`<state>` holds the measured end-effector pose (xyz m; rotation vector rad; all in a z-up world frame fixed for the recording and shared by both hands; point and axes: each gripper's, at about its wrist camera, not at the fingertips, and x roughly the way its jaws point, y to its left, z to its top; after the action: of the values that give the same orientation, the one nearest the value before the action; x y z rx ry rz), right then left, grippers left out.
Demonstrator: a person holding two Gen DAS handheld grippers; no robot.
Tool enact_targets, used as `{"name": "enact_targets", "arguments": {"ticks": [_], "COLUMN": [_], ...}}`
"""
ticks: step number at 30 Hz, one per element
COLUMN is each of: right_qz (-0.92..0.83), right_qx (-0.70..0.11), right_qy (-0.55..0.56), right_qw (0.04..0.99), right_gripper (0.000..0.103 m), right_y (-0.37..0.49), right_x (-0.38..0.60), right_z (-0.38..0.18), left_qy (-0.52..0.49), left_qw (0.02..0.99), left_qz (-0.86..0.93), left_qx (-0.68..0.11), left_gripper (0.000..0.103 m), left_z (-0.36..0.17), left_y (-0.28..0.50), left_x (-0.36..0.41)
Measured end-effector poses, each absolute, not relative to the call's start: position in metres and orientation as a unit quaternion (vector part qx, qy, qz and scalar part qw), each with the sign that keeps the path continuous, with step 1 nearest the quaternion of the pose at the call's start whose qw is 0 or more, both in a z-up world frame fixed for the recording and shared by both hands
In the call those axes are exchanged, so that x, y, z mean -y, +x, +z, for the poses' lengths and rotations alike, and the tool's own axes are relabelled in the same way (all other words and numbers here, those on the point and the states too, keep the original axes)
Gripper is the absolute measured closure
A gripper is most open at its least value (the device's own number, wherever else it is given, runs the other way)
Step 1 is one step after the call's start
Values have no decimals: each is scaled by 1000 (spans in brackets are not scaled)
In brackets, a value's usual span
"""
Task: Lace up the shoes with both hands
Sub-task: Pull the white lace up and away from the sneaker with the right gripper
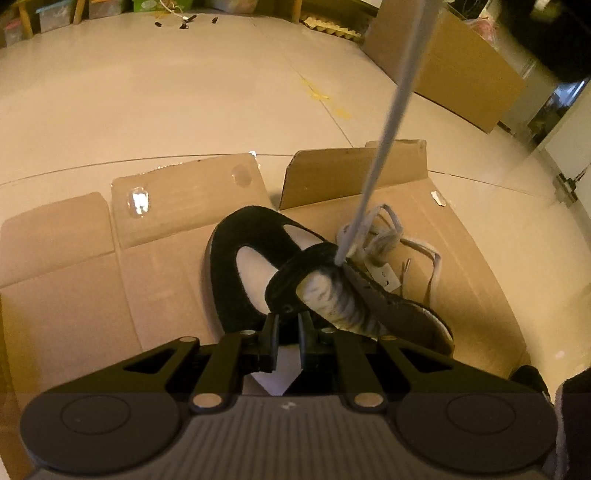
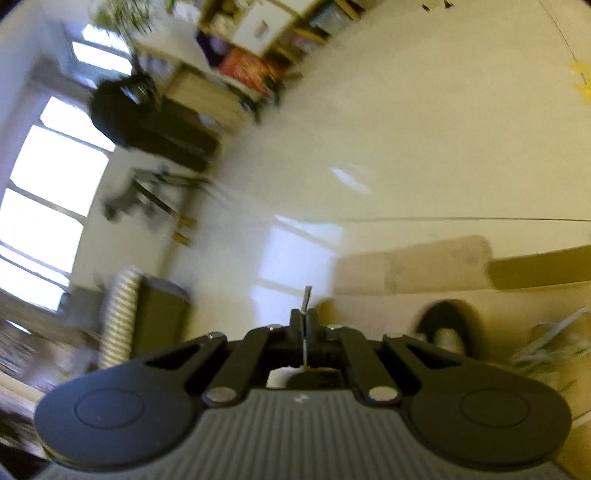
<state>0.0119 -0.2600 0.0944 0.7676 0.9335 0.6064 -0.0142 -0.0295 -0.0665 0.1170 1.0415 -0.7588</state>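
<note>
A black shoe (image 1: 236, 258) with a pale insole and a striped tongue (image 1: 334, 299) lies on flattened cardboard (image 1: 92, 280). A white lace (image 1: 391, 122) runs taut from an eyelet by the tongue up and out of the top of the view; more lace lies bunched beside the shoe (image 1: 384, 232). My left gripper (image 1: 288, 325) grips the shoe's black eyelet flap, jaws nearly closed on it. My right gripper (image 2: 306, 314) is shut on the lace's tip (image 2: 306, 295), which pokes out beyond the fingers. The shoe shows blurred at lower right in the right wrist view (image 2: 447, 325).
A large cardboard sheet (image 1: 454, 66) leans at the back right. Small dark items (image 1: 184, 22) lie on the pale floor far off. In the blurred right wrist view there are windows (image 2: 48, 192), shelves (image 2: 258, 48) and a ribbed hose (image 2: 122, 314) at left.
</note>
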Motion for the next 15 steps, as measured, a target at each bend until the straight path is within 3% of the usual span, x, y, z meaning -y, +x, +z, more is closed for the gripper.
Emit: {"name": "enact_targets", "arguments": {"ticks": [15], "right_qz": [326], "right_qx": [-331], "right_qy": [375], "right_qw": [802], "right_gripper": [100], "right_y": [-20], "right_x": [268], "right_z": [220], "left_qy": [69], "left_qw": [800], "left_qz": [-349], "left_qx": [-483], "left_gripper": [92], "left_z": [-68], "left_y": [-14], "left_x": [38]}}
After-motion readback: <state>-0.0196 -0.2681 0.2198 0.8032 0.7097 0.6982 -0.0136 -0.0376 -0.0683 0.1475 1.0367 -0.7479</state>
